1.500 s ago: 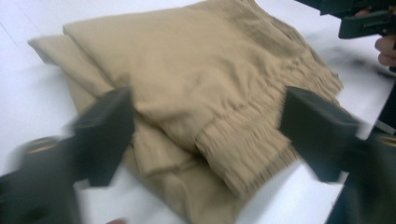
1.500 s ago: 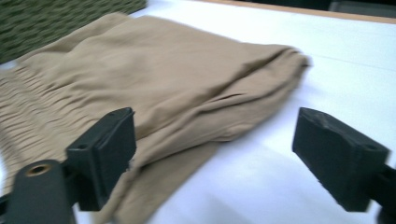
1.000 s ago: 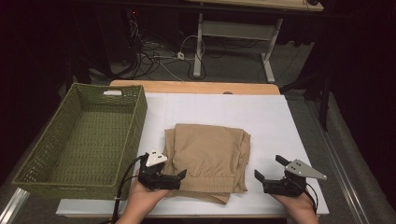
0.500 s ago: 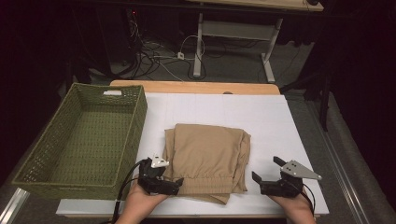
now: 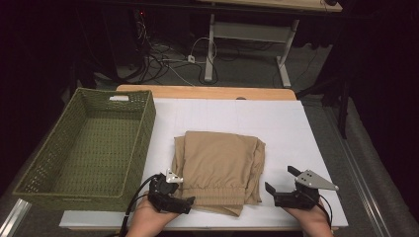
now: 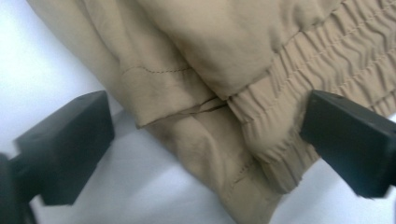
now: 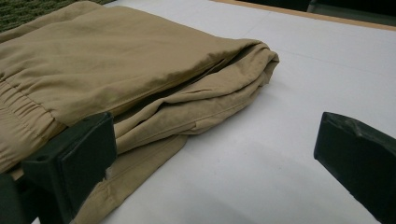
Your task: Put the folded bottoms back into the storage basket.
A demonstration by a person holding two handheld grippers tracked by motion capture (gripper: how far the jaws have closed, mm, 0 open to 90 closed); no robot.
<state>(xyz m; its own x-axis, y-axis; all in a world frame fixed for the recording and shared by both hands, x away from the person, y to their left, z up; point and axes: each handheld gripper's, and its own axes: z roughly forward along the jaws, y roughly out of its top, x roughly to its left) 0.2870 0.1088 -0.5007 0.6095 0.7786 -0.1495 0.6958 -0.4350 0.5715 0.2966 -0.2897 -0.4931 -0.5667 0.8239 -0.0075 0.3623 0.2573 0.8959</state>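
A folded tan garment (image 5: 217,163) with an elastic waistband lies in the middle of the white table top (image 5: 276,123). My left gripper (image 5: 179,193) is at its near left corner. In the left gripper view the waistband corner (image 6: 261,135) lies between the jaws of the left gripper (image 6: 205,116), which have just been closing a little; the left one still stands off the cloth. My right gripper (image 5: 280,180) rests open by the garment's near right side. In the right gripper view, one jaw of the right gripper (image 7: 215,135) sits beside the folded edge (image 7: 196,112), the other over bare table.
A green woven basket (image 5: 133,143) stands at the left of the table, with nothing in it. A wooden strip (image 5: 207,92) edges the table's far side. Beyond it are desk legs and cables on the floor.
The left gripper has slid a little toward the near edge and now straddles the garment's near left corner. The right gripper has stayed where it was.
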